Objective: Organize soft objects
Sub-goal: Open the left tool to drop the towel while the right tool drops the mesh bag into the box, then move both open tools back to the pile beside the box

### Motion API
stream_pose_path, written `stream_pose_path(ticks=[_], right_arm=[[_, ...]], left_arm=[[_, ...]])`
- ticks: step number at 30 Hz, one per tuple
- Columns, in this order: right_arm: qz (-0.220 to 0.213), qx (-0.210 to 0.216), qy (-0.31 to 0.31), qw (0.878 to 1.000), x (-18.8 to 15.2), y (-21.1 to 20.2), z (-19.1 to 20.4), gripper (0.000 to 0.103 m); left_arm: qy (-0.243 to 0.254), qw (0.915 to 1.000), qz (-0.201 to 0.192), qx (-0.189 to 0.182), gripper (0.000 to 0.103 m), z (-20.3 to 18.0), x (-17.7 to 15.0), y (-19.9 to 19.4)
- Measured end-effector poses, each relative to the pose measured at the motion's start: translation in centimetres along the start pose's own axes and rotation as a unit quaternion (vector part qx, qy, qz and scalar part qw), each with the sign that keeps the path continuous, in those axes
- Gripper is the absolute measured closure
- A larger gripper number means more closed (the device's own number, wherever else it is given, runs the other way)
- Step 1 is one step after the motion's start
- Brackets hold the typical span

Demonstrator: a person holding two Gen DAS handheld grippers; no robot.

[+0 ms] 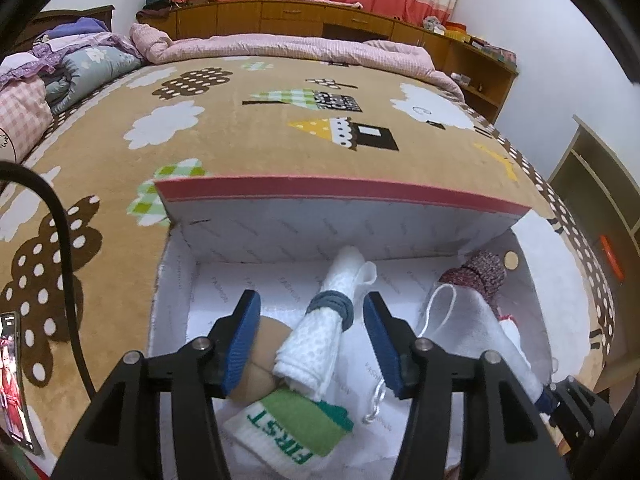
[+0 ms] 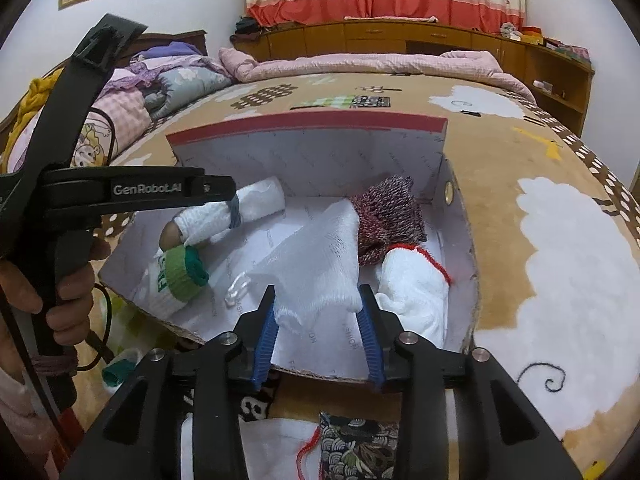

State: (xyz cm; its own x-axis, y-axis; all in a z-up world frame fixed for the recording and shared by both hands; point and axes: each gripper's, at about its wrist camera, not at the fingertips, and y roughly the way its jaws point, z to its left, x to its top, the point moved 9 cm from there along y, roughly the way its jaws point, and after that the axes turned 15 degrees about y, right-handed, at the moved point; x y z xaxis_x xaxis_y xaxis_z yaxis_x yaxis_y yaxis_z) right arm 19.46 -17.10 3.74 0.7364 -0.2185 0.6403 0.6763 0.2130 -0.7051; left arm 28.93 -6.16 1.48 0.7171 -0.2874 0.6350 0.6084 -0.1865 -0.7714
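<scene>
Left hand-held gripper (image 1: 310, 338) parted, rolled towel (image 1: 320, 344) loose between pads. Right hand-held gripper (image 2: 318, 334) parted around white cloth (image 2: 320, 264), lower centre, inside box (image 2: 460, 288).

The left gripper's pad (image 1: 240, 344) is covering part of the tan sock (image 1: 264, 356). The phone (image 1: 12, 376) is running off the frame's left edge, its screen too blurred to read. The patterned cloth (image 2: 356, 444) is being cut off at the bottom edge.

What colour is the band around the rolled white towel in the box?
Grey-blue. The band around the rolled towel shows best in the left wrist view.
</scene>
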Motion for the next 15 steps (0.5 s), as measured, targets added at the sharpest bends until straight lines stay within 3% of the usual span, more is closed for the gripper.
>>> stream_pose_path(ticks=[15], right_arm=[[-0.023,-0.006,0.011,1.0,0.1,-2.7,-0.1,0.056]], left_arm=[[0.008,0.9999,-0.01,0.01,0.046,0.1,-0.9,-3.7]])
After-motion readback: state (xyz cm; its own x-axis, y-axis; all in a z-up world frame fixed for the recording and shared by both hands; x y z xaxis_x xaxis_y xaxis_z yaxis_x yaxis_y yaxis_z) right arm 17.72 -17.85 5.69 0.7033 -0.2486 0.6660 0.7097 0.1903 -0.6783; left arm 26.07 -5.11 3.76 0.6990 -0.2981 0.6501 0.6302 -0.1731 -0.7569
